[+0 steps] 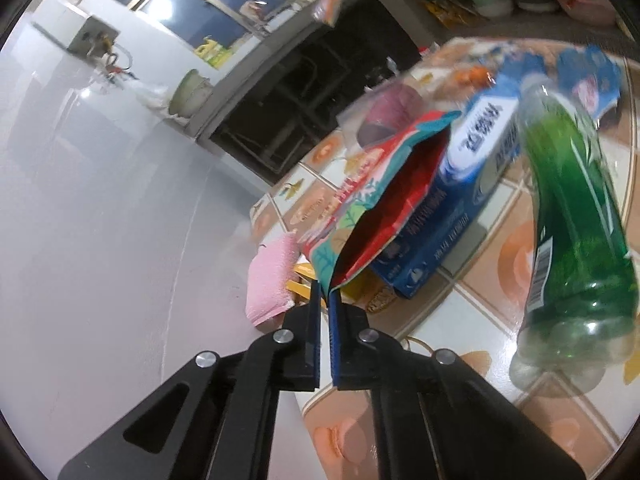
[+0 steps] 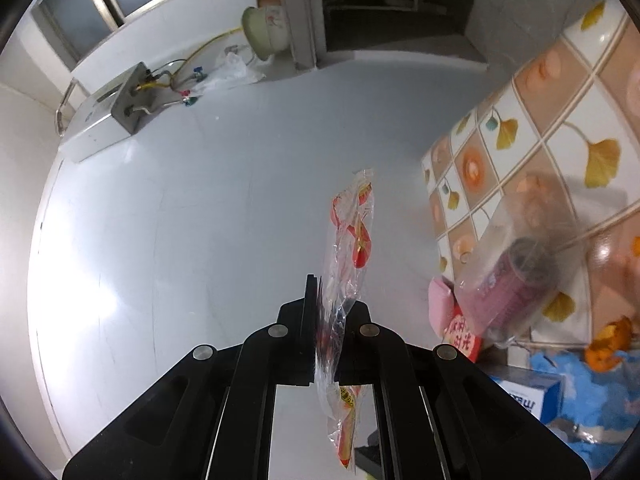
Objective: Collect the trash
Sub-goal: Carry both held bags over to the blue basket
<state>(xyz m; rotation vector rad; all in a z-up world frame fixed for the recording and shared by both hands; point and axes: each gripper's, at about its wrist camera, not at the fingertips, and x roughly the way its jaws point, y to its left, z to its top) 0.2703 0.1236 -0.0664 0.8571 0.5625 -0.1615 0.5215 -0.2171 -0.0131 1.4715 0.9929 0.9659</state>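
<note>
Because the left tongs (image 1: 325, 292) pinch only the bottom corner of the opened red snack bag (image 1: 384, 200), the bag could slip free or tear as it lifts, and any crumbs inside could spill over the tiled table (image 1: 472, 320). It hangs just beside the blue carton (image 1: 460, 208), close to the green plastic bottle (image 1: 572, 216) lying on its side, so a careless swing might knock either one. Meanwhile the right tongs (image 2: 326, 312) are pressed together on a clear red-printed wrapper (image 2: 352, 232), held out over the grey floor (image 2: 200, 220); so thin a film may slide out if jolted.
</note>
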